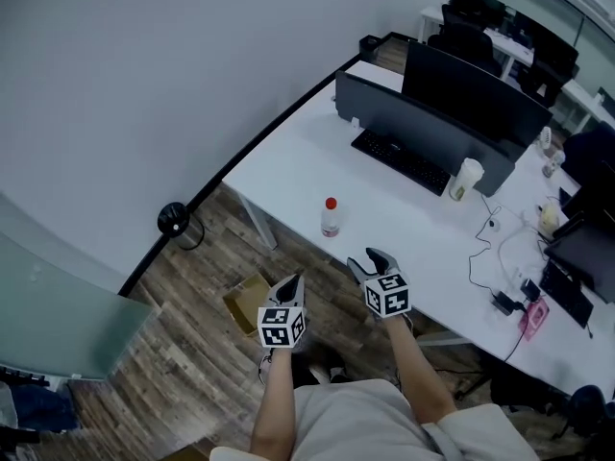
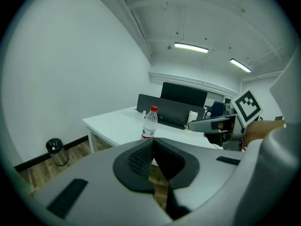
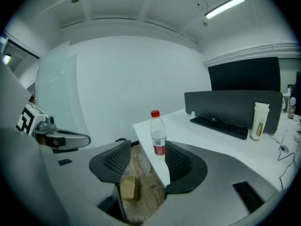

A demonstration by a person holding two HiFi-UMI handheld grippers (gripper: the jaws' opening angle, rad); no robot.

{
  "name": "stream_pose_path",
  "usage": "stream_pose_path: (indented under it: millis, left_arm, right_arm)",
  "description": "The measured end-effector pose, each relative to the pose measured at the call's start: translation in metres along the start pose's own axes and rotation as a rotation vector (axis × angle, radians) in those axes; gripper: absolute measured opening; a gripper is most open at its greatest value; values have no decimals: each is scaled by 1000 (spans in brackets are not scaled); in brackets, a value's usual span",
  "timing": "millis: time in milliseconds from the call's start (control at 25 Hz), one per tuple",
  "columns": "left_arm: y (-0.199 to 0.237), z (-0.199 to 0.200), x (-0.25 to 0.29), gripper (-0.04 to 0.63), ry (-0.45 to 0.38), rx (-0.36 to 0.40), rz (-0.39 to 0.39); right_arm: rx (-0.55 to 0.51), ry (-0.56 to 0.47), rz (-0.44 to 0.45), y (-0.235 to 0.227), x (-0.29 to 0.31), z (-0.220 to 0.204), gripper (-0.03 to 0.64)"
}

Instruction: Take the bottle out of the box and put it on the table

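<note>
1. Bottle (image 1: 331, 217): clear plastic with a red cap and red label. It stands upright on the white table (image 1: 288, 157), close to the near edge and not far from the corner. It's out of the box.
2. Box (image 1: 252, 302): brown cardboard, on the wood floor (image 1: 192, 353) below the table's edge, well apart from the bottle.
3. Right claw (image 1: 370, 260): jaws spread wide, nothing between the pads, so it grips nothing.
4. Bottle vs right claw:
   - In the right gripper view the bottle shows through the gap, out past the tips. It sits nearer the pad on the picture's right than the other one. No contact.
   - In the head view the claw is by the table's near edge. The bottle stands on the tabletop just beyond it, up and to the left in the picture. Near, not touching.
5. Left claw (image 1: 293, 281): tips together, nothing in it. It's held beside the right claw, over the floor and close above the box in the head view.
6. Bottle vs left claw: in the left gripper view the bottle stands beyond the closed tips and above them, nearly in line with them. Clearly apart.
7. The right gripper view also shows the box low in the gap between the right claw's pads, down on the floor and not touched.
8. Other stuff:
   - Farther back on the table: keyboard (image 1: 402, 159), dark screens (image 1: 461, 94), pale cup (image 1: 466, 179).
   - Round bin (image 1: 173, 219) on the floor by the wall (image 1: 144, 65).
</note>
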State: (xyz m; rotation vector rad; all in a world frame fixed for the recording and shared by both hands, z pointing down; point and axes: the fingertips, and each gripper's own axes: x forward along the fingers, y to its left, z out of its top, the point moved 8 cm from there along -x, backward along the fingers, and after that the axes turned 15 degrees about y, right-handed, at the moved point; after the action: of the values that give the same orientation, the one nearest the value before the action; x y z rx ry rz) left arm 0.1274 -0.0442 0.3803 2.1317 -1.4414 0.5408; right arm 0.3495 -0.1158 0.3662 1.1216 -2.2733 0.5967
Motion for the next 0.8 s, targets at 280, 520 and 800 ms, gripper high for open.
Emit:
stream_pose_path:
  millis: [280,520,800]
  left_arm:
    - [-19,-7,-3,15,-35,-56,-16]
    - [-25,-15,-8,15,-23,17,-17]
    - [-15,-21,-14,15,-26,-10,-13]
  right_arm:
    - [7,10,-7,24,-8,-35,256]
    - [17,7,22,38,-2,-56,202]
    - [-4,-13,6,46,-4,-56,107]
